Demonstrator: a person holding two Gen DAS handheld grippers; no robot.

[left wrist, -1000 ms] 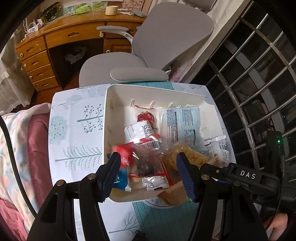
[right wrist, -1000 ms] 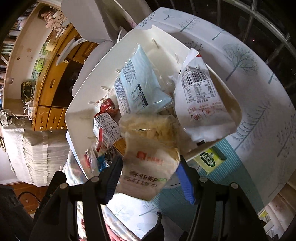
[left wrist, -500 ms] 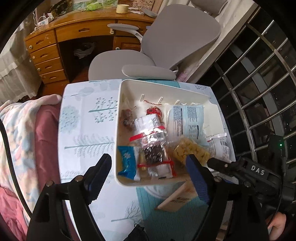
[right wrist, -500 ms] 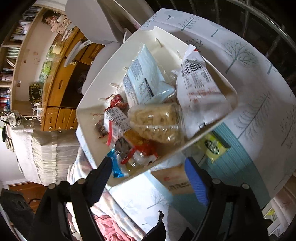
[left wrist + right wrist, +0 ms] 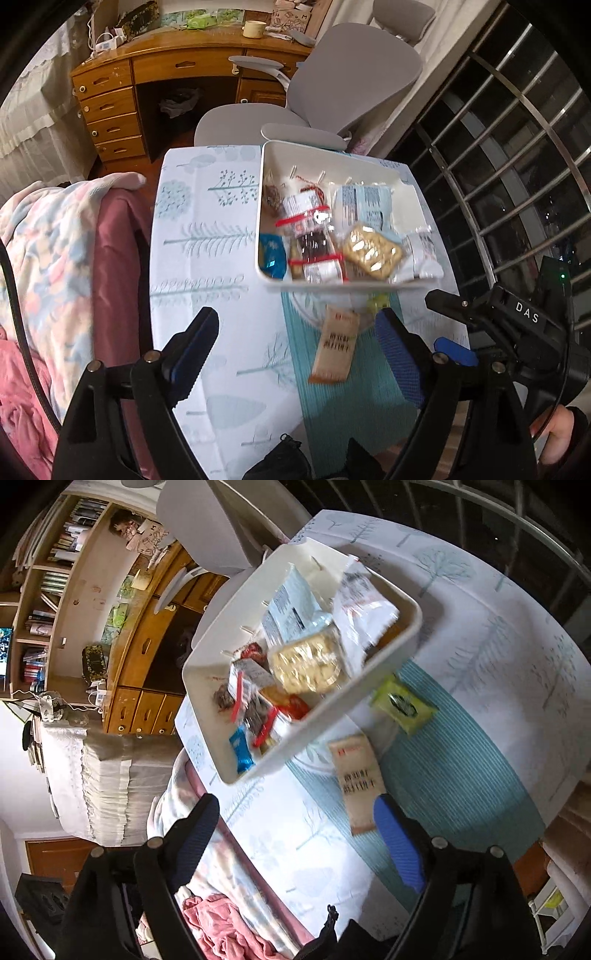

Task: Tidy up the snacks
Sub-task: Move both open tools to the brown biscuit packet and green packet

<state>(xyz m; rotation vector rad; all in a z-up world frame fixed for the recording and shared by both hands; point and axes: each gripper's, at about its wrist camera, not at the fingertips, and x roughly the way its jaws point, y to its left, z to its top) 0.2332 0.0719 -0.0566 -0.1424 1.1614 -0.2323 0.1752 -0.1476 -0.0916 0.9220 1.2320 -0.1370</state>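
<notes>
Both claws are released and widening, nothing between the fingers: the left gripper (image 5: 297,343) and the right gripper (image 5: 295,830) sit low in their frames. The white bin (image 5: 258,221) of snacks lies mid-frame on the table (image 5: 207,258); a tan packet (image 5: 334,347) lies just below it on the teal mat (image 5: 354,398).

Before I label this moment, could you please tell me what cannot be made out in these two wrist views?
- Brown packet on the teal mat: motion blur in both views makes its print unreadable.
- Green packet: clear in the right wrist view; in the left wrist view the white tray hides most of it.
- Snacks low in the tray: covered by the packets on top.
- Right hand-held gripper: the left hand-held gripper hides its tips.
</notes>
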